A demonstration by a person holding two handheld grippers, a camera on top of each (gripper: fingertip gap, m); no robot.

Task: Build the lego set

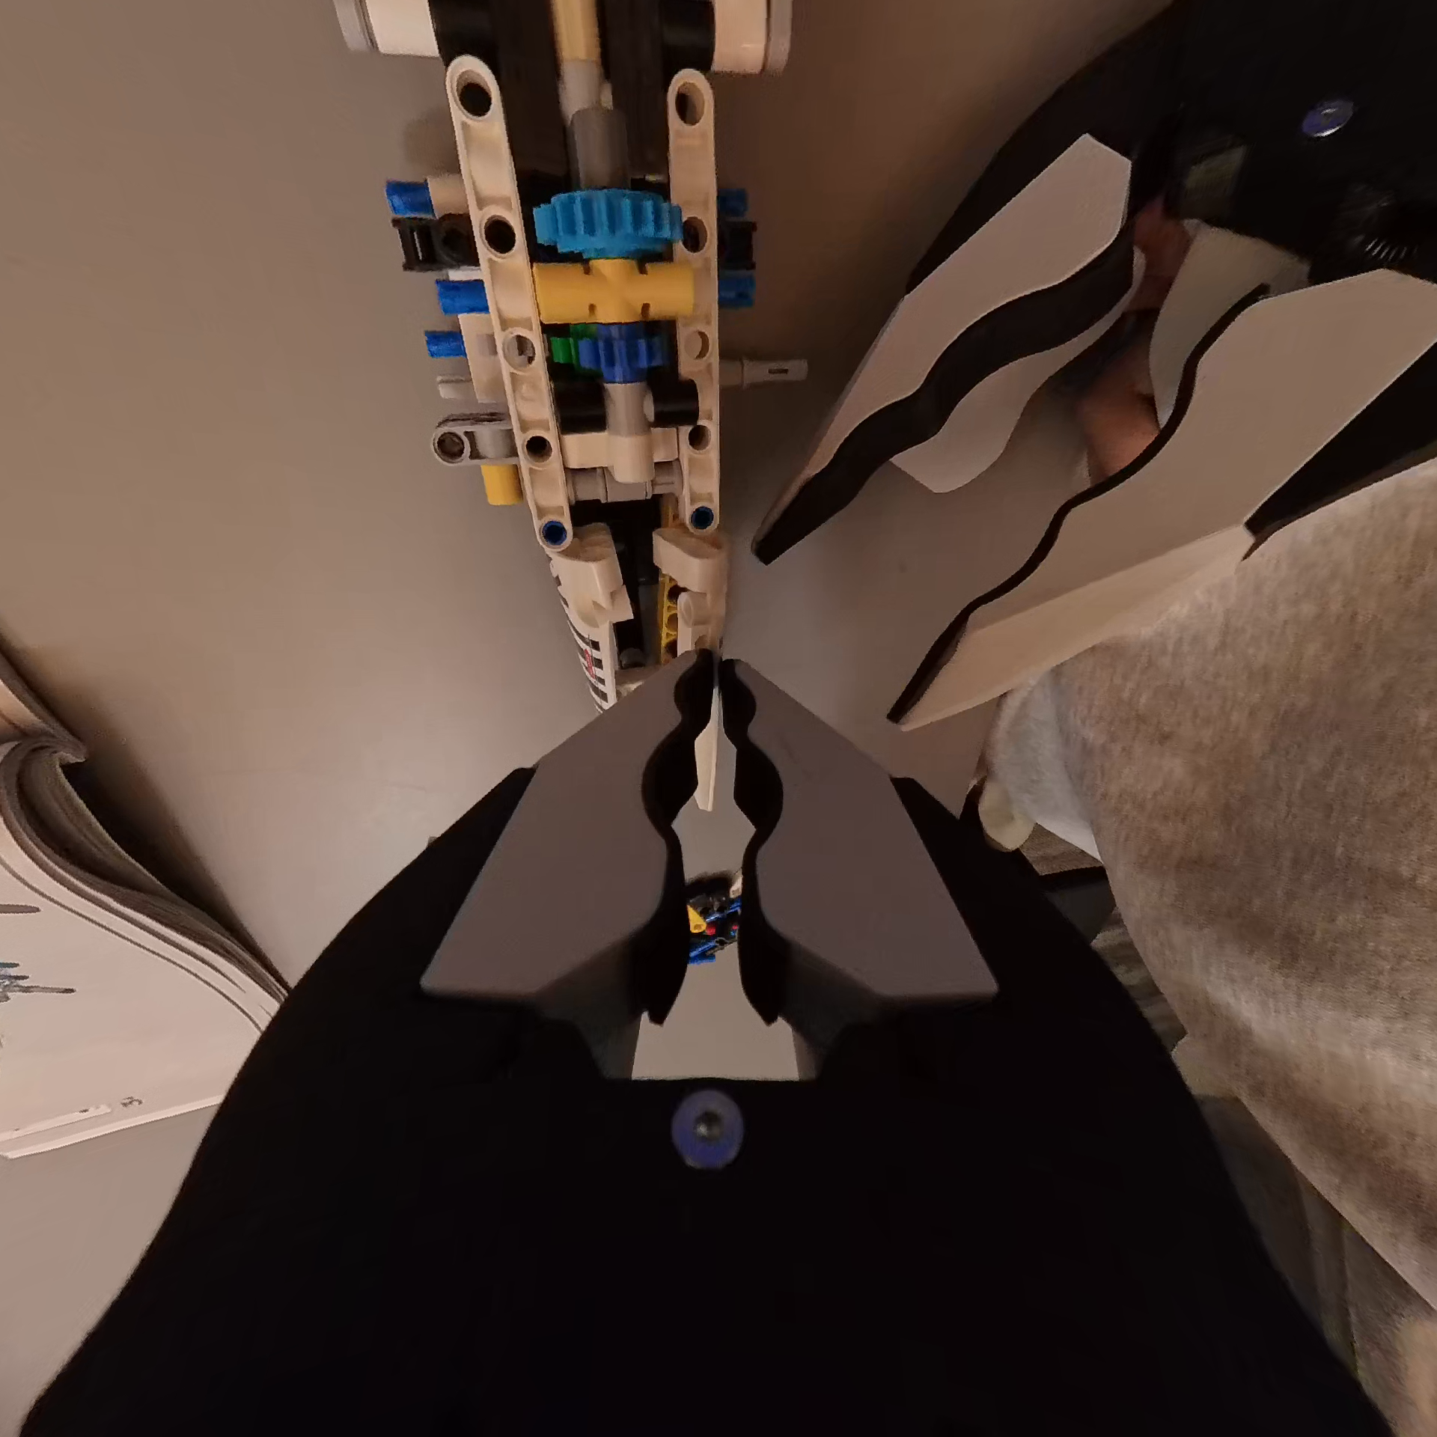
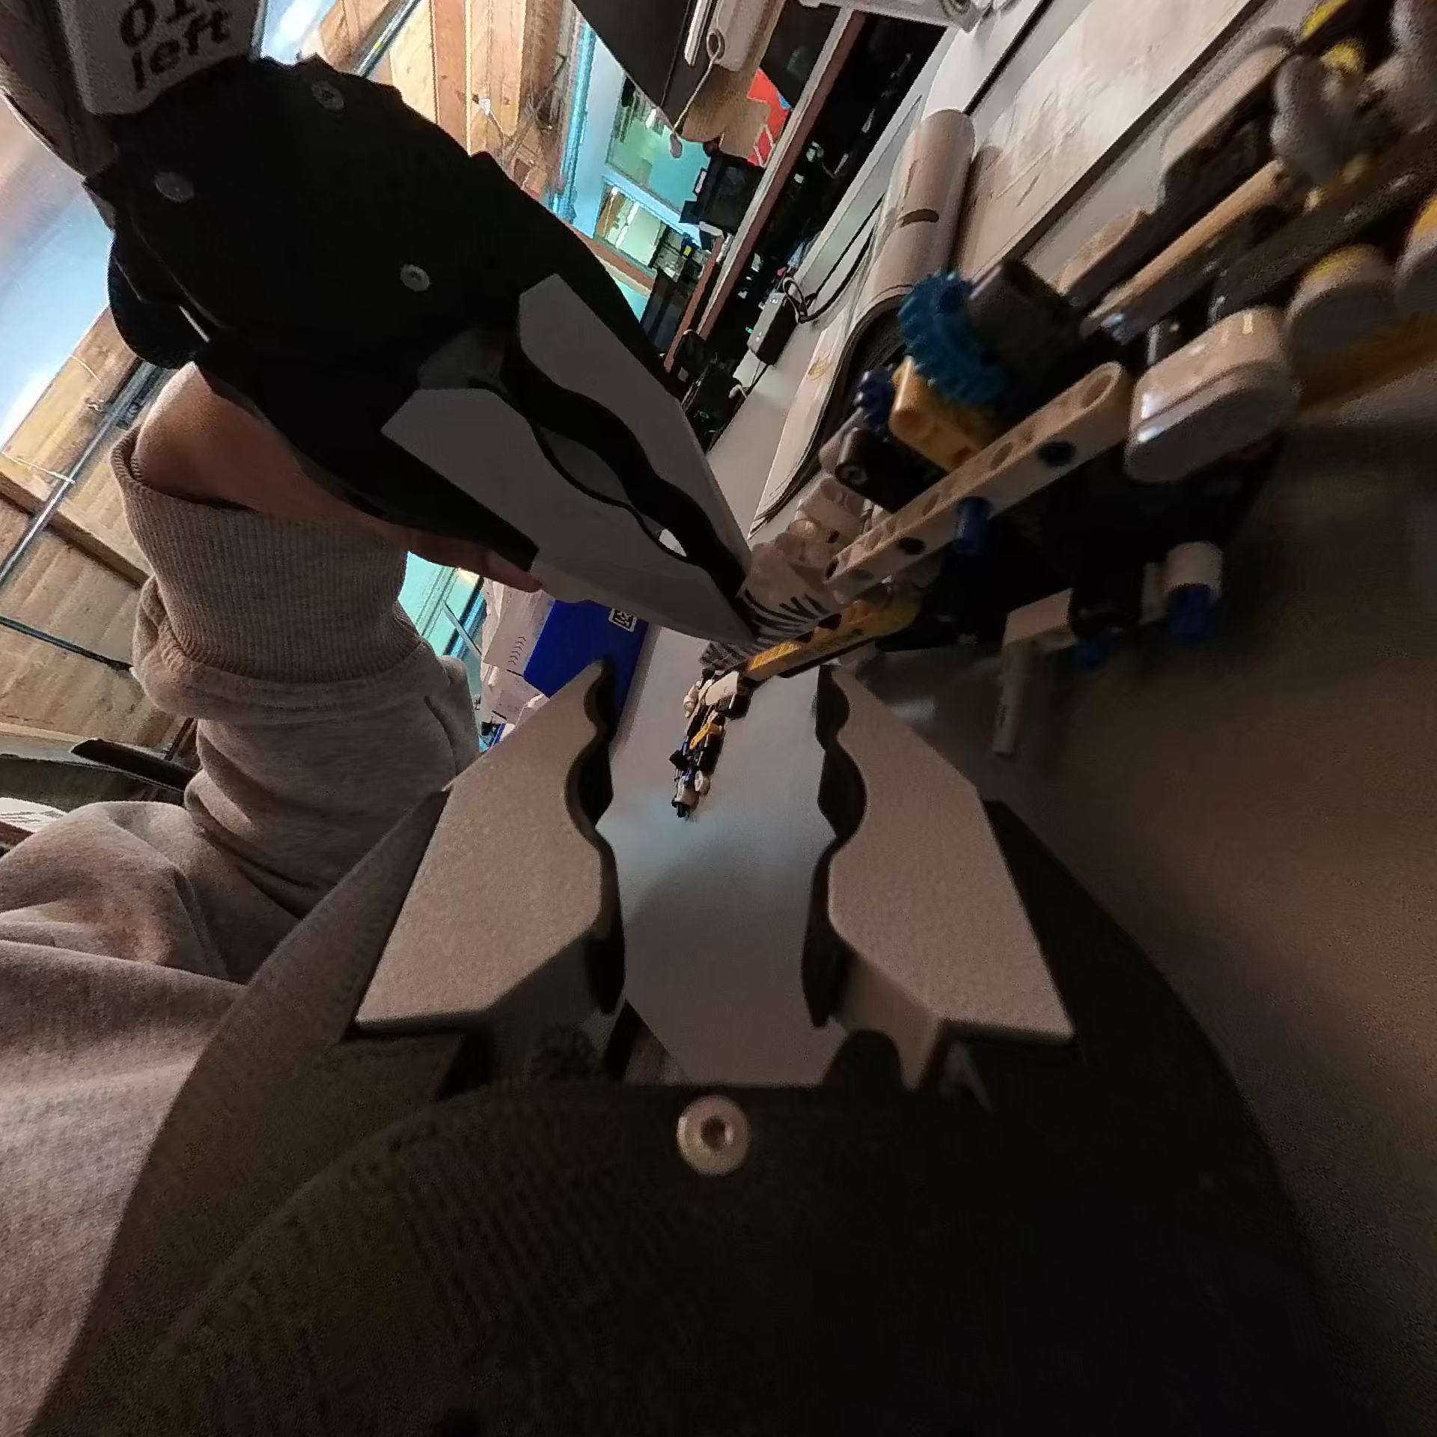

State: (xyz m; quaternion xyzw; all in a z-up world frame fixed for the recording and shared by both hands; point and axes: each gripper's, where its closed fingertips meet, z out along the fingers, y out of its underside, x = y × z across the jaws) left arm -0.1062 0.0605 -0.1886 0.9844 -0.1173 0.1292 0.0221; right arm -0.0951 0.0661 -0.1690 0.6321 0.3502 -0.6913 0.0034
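A partly built lego model [image 1: 614, 326] lies on a grey counter [image 1: 233, 466], its white beams framing blue gears [image 1: 606, 222] and a yellow connector [image 1: 613, 289]. The left hand-held gripper [image 1: 715, 669] is pinched shut on a thin white piece [image 1: 706, 758] at the model's near end, its tips touching the striped white panel [image 1: 591, 653] there. Seen from the right wrist, the same left hand-held gripper [image 2: 739, 614] presses its tips against the model [image 2: 972, 466] where a yellow beam [image 2: 840, 630] juts out. The right hand-held gripper [image 2: 711, 692] hovers just beside the model with its jaws spread wide and nothing between them; in the left wrist view it [image 1: 824, 630] comes in from the right, tips close to the model's near end. A small heap of loose pieces [image 2: 700, 746] sits on the counter beyond its fingers. An open booklet [image 1: 93, 972] lies at the counter's left edge. A grey sleeve [image 2: 256, 591] covers the person's arm behind the left hand-held gripper.
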